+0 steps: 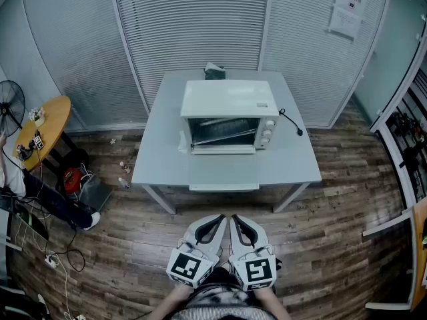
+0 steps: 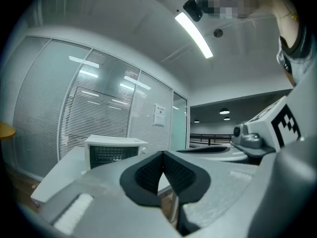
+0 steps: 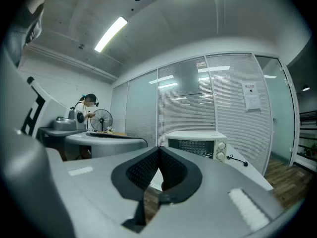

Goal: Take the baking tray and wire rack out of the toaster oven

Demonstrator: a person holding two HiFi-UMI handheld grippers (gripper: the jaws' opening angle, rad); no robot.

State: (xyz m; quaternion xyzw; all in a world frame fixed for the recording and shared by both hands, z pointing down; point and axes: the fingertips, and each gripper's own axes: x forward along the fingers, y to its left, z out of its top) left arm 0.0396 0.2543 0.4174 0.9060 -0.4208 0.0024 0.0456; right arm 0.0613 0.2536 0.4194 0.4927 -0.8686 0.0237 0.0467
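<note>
A white toaster oven point(image 1: 229, 115) stands on a pale grey table point(image 1: 167, 152), its glass door shut; a rack or tray shows dimly through the glass. The oven point(image 2: 114, 150) appears at the left of the left gripper view and the same oven point(image 3: 195, 144) right of centre in the right gripper view. Both grippers hang side by side near my body, well short of the table. My left gripper point(image 1: 218, 219) is shut with nothing in it, and so is my right gripper point(image 1: 235, 219). Their tips nearly touch each other.
A black power cord point(image 1: 290, 121) trails off the oven's right side. A small dark object point(image 1: 214, 71) sits behind the oven. A round wooden side table point(image 1: 41, 127) and a fan point(image 1: 9, 107) stand at left. Glass walls with blinds close the back. Shelving stands at right.
</note>
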